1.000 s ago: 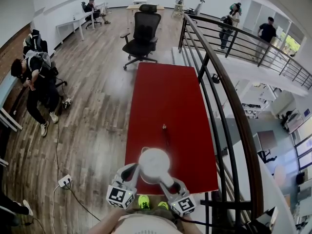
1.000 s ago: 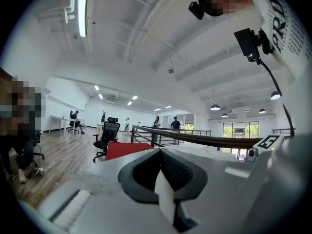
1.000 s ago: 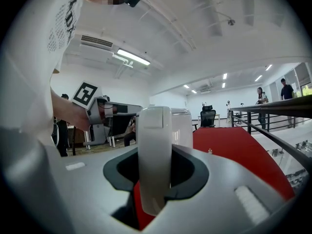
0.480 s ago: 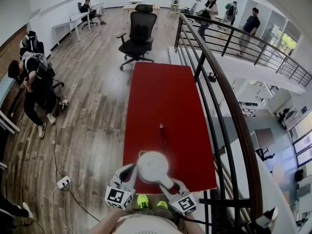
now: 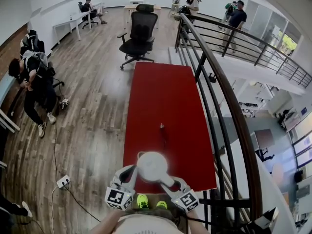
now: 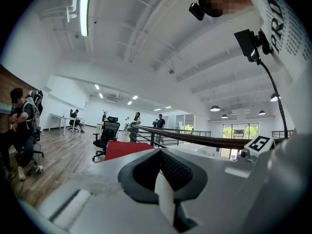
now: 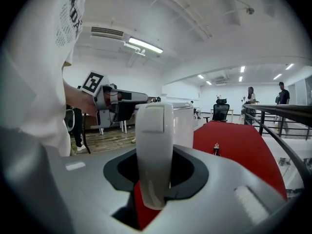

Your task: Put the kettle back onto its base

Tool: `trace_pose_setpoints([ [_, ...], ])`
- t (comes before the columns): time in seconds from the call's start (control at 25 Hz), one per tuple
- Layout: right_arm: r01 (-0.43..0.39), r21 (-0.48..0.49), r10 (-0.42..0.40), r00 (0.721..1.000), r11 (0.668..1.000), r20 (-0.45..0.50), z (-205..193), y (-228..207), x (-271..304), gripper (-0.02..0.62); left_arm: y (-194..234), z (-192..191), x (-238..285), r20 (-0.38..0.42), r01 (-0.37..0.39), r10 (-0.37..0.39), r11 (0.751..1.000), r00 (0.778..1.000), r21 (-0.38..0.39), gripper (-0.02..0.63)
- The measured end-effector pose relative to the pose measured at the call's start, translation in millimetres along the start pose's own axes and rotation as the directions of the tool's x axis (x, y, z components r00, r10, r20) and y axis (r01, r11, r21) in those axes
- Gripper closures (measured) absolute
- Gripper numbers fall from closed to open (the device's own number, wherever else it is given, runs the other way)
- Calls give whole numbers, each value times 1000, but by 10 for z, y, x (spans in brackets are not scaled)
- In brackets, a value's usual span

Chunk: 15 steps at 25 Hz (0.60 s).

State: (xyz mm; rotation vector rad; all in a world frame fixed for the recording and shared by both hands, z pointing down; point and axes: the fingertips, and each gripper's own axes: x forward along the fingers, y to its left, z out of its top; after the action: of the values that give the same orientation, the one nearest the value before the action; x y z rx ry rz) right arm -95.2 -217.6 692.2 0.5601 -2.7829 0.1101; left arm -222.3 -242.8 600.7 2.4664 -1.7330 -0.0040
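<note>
A long red tabletop (image 5: pixel 165 96) stretches away ahead of both pairs of jaws. At its near end the white kettle (image 5: pixel 152 165) is held by the right gripper (image 7: pixel 155 179), jaws clamped on its handle (image 7: pixel 155 140). The left gripper (image 6: pixel 161 172), jaws closed on nothing, sits just beside the kettle's body. No base is visible; it may lie hidden underneath. Lowered blind, the kettle could land off-centre and tip off the near edge.
</note>
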Motion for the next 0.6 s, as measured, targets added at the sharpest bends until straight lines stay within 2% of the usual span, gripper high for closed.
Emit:
trace_pose_setpoints([
  [0.32,10,11,-10,1000,1000,16,13,29,-2,477,-39,17,10,13,12,-12,1000,1000,-1,603],
  [0.52,8,-29,-8,1000,1000,-10,0,48,-9,474,-55,77,25,20,14,-13,1000,1000,-4,603],
  [0.6,-2,-44,1,1000,999,-8,45,90,-11,441,-53,106,42,27,19,-19,1000,999,1,603],
])
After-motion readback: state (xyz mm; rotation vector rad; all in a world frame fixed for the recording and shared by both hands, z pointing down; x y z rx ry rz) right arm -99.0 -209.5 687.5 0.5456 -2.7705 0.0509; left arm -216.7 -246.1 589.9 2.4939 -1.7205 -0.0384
